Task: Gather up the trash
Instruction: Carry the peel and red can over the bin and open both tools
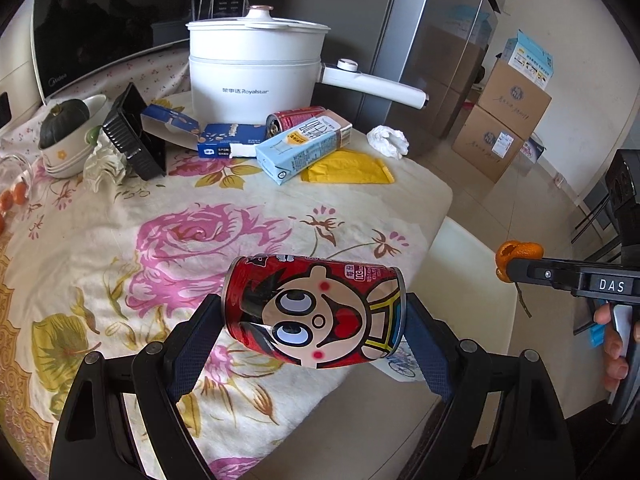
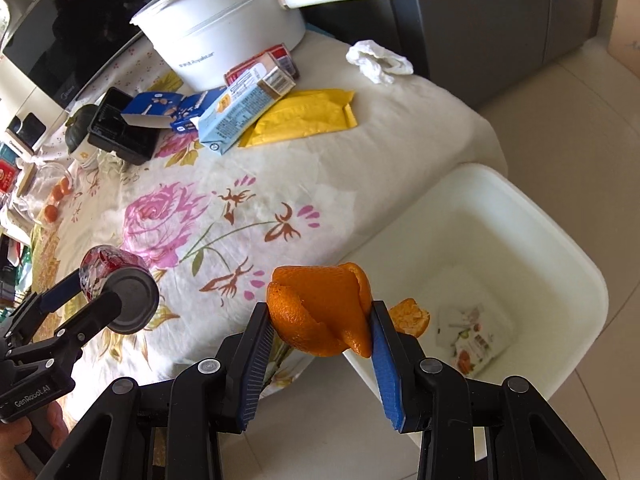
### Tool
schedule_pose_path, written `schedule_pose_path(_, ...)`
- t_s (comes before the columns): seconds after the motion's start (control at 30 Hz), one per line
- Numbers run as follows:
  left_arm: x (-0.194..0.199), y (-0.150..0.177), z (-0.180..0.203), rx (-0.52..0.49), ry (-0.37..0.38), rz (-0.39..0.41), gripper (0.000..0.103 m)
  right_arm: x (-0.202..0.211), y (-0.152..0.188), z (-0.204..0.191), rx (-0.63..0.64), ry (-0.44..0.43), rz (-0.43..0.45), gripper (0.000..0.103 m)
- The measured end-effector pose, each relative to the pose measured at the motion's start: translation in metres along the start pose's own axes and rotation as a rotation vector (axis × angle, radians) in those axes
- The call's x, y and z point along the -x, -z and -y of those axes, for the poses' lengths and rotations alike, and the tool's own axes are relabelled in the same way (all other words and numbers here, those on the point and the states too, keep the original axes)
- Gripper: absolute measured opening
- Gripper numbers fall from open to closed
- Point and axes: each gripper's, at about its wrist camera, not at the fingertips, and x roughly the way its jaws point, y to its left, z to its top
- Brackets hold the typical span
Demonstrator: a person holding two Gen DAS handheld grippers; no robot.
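Floral cloth [image 1: 120, 248] is covering the table we are working at, with a grey fridge [image 1: 432, 40] standing behind it and a black microwave [image 1: 100, 28] sitting at the back. Beside the table edge, down on the floor, a white bin [image 2: 532, 240] is waiting with some wrappers [image 2: 472, 332] lying in its bottom. On the cloth a white pot [image 1: 252, 64] is standing, and in front of it a blue carton [image 1: 300, 148] is lying across a yellow envelope [image 1: 352, 168], with a crumpled tissue [image 1: 388, 140] near them.

We are holding our left gripper [image 1: 316, 320] spread wide, its pads pressing on both ends of a red can [image 1: 316, 312] above the cloth. We are holding our right gripper [image 2: 322, 320] partly closed, pinching an orange peel [image 2: 320, 308] just over the bin's near rim.
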Motion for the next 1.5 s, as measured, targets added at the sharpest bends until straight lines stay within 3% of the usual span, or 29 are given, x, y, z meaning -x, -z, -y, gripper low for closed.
schedule_pose_path(0.23,-0.017,0.001,0.048,-0.072,0.060,0.003,0.090,0.006,0.008,0.034,-0.016,0.101,0.008,0.043)
schedule_pose_path(0.67,-0.064,0.016,0.122,-0.218,0.151,-0.032,0.090,0.015,0.028,0.100,-0.089,0.169,-0.018,0.043)
schedule_pose_path(0.97,-0.093,0.025,0.136,-0.278,0.122,-0.038,0.089,0.016,0.033,0.115,-0.108,0.184,-0.026,0.043)
schedule_pose_path(1.13,-0.094,0.023,0.137,-0.300,0.116,0.001,0.089,0.013,0.031,0.115,-0.107,0.189,-0.031,0.043)
schedule_pose_path(1.5,-0.072,0.012,0.109,-0.239,-0.043,0.038,0.098,0.011,0.031,0.111,-0.098,0.197,-0.035,0.044)
